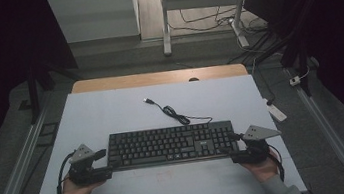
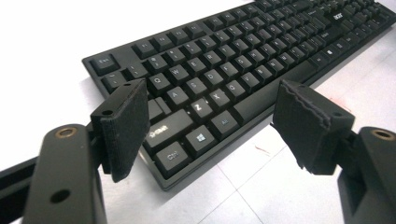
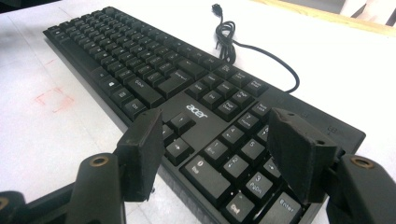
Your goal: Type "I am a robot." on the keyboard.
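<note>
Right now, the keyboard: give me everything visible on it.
The keyboard is a black full-size board, plastic by the look, with white legends, a number pad and an "acer" mark above the arrow keys. It lies flat, keys up, on the white table sheet, long side across the near half. Its black cable leaves the back edge, bunches in a coil and ends in a loose USB plug. The left gripper and right gripper stand open at its two ends; contact cannot be told.

We see a black keyboard (image 1: 170, 145) with white key legends and a black cable (image 1: 174, 113), on a white table (image 1: 111, 110) with faint red marks (image 3: 53, 99). Both grippers' fingers (image 2: 123, 128) are black, their top plates (image 1: 260, 131) grey.
</note>
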A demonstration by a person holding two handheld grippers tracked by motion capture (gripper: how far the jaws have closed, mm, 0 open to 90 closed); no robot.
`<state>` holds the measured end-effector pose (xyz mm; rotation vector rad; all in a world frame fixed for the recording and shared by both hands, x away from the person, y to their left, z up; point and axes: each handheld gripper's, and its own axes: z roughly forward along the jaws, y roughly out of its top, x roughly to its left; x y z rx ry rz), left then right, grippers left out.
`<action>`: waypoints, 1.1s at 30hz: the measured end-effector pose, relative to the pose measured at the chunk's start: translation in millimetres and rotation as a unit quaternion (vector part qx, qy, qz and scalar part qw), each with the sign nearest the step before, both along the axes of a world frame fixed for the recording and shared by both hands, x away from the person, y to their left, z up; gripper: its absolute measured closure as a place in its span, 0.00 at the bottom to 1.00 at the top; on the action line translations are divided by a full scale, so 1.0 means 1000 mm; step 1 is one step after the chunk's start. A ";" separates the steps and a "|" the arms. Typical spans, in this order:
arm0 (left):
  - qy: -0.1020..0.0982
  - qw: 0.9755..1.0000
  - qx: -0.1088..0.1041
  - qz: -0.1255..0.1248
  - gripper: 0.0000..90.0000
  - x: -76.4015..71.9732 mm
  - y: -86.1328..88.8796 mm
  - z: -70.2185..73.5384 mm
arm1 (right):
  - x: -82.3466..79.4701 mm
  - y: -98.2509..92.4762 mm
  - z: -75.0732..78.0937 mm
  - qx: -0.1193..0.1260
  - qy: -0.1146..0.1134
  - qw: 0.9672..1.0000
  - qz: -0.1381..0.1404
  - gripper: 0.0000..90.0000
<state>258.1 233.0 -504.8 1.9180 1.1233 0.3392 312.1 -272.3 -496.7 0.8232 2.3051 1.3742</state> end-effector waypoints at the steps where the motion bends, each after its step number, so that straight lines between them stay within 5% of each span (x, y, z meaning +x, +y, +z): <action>1: -0.002 1.000 0.002 0.001 0.30 0.000 0.001 0.000 | 0.000 0.000 0.000 0.000 0.000 1.000 0.000 0.41; 33: -0.008 1.000 0.007 -0.001 0.32 0.002 0.000 0.000 | -0.001 0.034 0.004 -0.008 0.002 1.000 0.015 0.42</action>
